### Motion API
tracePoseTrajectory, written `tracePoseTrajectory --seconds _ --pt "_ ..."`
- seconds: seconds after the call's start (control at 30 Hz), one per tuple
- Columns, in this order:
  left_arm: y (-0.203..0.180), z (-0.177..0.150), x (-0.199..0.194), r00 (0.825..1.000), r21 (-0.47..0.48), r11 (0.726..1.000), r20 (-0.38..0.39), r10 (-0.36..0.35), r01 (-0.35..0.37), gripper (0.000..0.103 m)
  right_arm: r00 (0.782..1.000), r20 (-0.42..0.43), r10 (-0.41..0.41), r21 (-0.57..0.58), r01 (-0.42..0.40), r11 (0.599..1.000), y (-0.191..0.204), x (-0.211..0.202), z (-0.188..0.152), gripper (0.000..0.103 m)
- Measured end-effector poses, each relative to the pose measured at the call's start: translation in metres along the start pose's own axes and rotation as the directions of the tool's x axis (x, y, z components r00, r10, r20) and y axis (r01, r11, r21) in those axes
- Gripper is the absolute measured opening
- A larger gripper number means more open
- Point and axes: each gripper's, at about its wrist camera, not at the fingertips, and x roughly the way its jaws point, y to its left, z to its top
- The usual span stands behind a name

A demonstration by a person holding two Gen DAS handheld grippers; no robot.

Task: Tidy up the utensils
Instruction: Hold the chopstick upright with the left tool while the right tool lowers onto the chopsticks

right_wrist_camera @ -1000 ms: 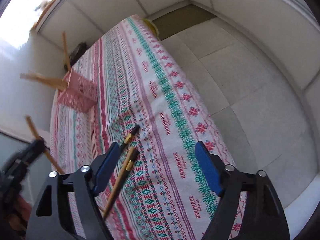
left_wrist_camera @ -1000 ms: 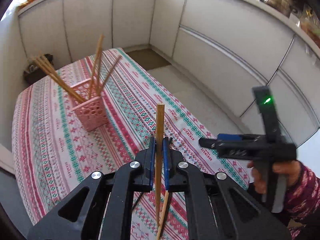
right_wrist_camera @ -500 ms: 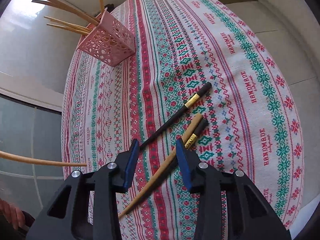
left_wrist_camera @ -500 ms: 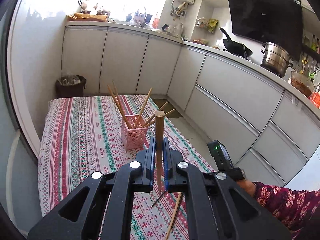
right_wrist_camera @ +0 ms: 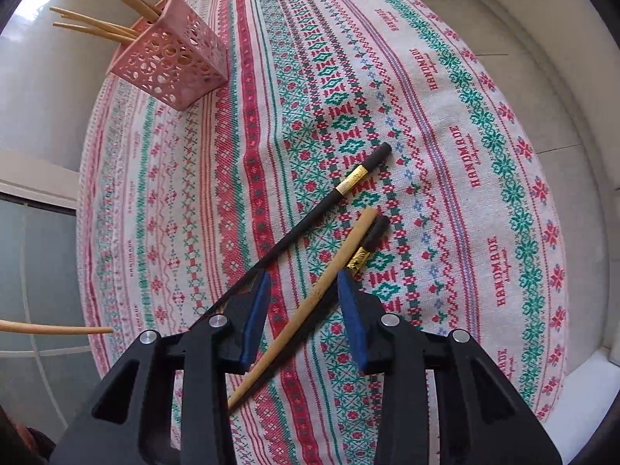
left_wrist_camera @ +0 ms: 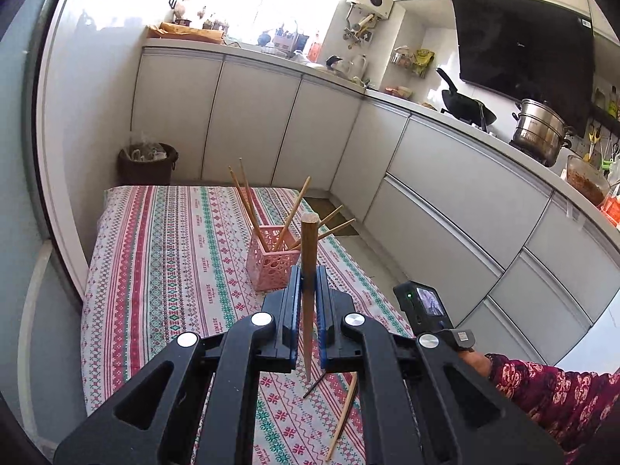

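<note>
Left gripper: your left gripper [left_wrist_camera: 309,283] is clamped on a wooden chopstick [left_wrist_camera: 309,271].
Held chopstick: its long axis runs up and down between the pads, blunt end above the fingertips, thin tip below them.
Holder: a pink holder [left_wrist_camera: 271,261] stands just past your left fingertips, slightly to their left, with several pale chopsticks fanning out of it.
Right gripper: your right gripper [right_wrist_camera: 303,312] points steeply down at the table; its jaws have just been closing and now stand half apart, pads not pressing on anything.
Wooden chopstick on table: a second wooden chopstick [right_wrist_camera: 310,302] lies between your right fingers, its long axis slanting from near-left to far-right, thick end away from you.
Black chopsticks: one black chopstick [right_wrist_camera: 329,205] with a gold band lies left of your fingers on the same slant; another [right_wrist_camera: 370,242] lies touching the wooden one, partly under your right finger.
Surface: a patterned tablecloth [right_wrist_camera: 445,155] in red, green and white.
Room: white kitchen cabinets [left_wrist_camera: 445,193] beyond the table, a steel pot [left_wrist_camera: 540,131] on the counter.
</note>
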Motion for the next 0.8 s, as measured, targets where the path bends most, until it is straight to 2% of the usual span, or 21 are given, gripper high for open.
tracePoseTrajectory --seconds 0.07,0.1,0.17,0.33,0.4,0.6,0.8 --pt "0.000 0.000 -0.002 1.000 0.000 1.000 0.005 0.001 -0.001 0.006 0.997 -0.014 -0.082 -0.026 0.081 0.996 0.007 0.006 0.007 0.036" --pt "0.001 0.001 -0.004 1.000 -0.003 1.000 0.009 -0.002 0.002 0.007 0.994 -0.025 -0.102 -0.034 0.101 0.994 0.011 0.008 0.011 0.038" --pt "0.003 0.002 -0.008 1.000 -0.009 1.000 0.018 -0.006 0.006 0.007 0.994 -0.041 -0.101 -0.016 0.101 0.995 0.015 0.008 0.017 0.037" --pt "0.011 0.004 -0.020 0.999 -0.034 0.999 0.042 -0.006 0.008 0.007 0.975 0.040 -0.219 -0.094 0.222 0.970 0.032 -0.009 0.021 0.037" --pt "0.012 0.004 -0.021 0.999 -0.038 0.999 0.042 -0.007 0.009 0.007 0.973 0.059 -0.223 -0.106 0.228 0.968 0.039 -0.014 0.023 0.037" --pt "0.016 0.003 -0.026 0.999 -0.051 0.999 0.051 -0.006 0.009 0.007 0.979 0.001 -0.205 -0.101 0.204 0.974 0.042 0.001 0.029 0.037" --pt "0.020 0.003 -0.029 0.999 -0.061 0.998 0.051 -0.002 0.006 0.008 0.980 0.002 -0.197 -0.089 0.197 0.976 0.040 0.012 0.023 0.037"
